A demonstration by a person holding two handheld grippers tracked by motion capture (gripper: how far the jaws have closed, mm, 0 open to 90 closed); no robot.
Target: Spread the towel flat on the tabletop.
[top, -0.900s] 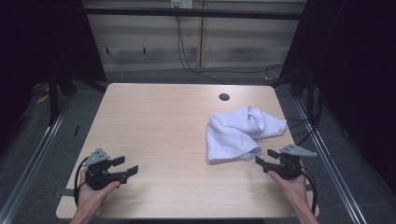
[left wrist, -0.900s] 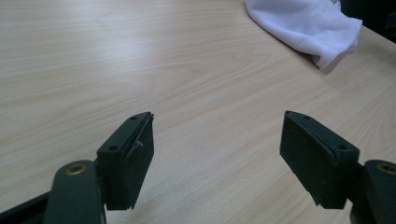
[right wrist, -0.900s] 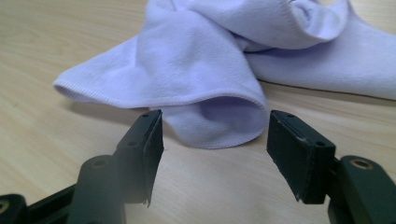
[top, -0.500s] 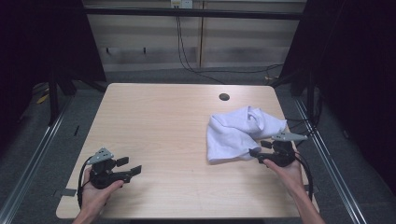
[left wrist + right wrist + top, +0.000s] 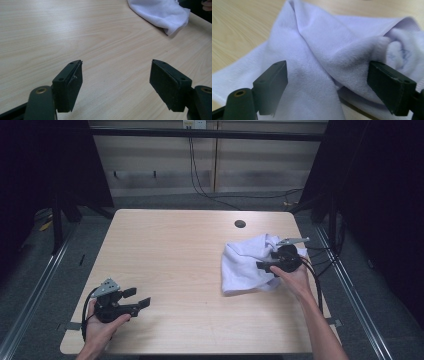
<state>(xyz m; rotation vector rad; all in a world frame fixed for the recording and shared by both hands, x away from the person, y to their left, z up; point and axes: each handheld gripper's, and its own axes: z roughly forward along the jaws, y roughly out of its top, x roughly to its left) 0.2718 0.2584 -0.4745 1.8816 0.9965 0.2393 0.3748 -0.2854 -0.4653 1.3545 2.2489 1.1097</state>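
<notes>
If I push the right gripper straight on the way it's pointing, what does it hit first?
The crumpled white towel. The right gripper has open jaws straddling a raised fold right ahead; it probably meets that fold first, though how near it is I can't judge.

The white towel (image 5: pixel 247 262) is lying plain and unpatterned on the light wood-grain table (image 5: pixel 175 255), which is showing a dark round hole (image 5: pixel 240 224), while both grippers' jaws are showing matte black.

Bare table (image 5: pixel 175 250) lies open everywhere left of the crumpled towel (image 5: pixel 245 265).
</notes>
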